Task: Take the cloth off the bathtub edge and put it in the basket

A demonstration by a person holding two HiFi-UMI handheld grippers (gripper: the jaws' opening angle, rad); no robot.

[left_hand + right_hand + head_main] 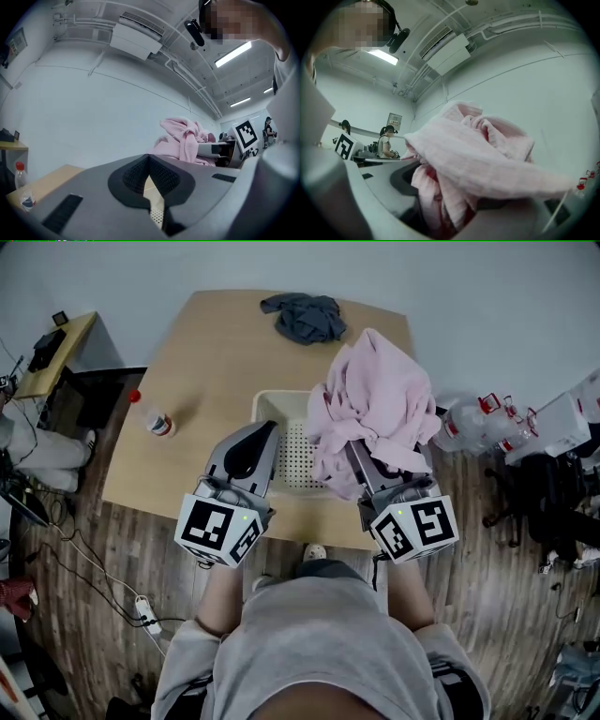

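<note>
Left fingers (131, 176) pressed together at the tips, nothing between them. The left gripper (265, 427) points forward, and its tip is over the near-left part of the basket (272, 401).

Right fingers (401, 180) spread wide. The pink cloth (375, 404) is bunched between them and also lies over them. One dark pad shows beside the folds and the other is buried under cloth. Can't tell if the pads press on it. In the head view the right gripper (457, 197) runs forward under the heap, with only its body and marker cube clear.

The pink cloth is a tall crumpled heap over the right half of the basket. It spills past the right rim and rises above the gripper.

The basket is cream with a perforated bottom that is bare on the left side. It sits on the wooden counter (206, 362) near the front edge, between the two grippers.

A grey cloth (305, 317) lies crumpled at the far edge of the counter, apart from the basket. A clear bottle with a red cap (155, 418) lies on its side at the left of the counter.

On the floor to the right are clear jugs (478, 423). A power strip (145, 610) lies on the wood floor at lower left. There is a small side desk (52, 352) at far left.
</note>
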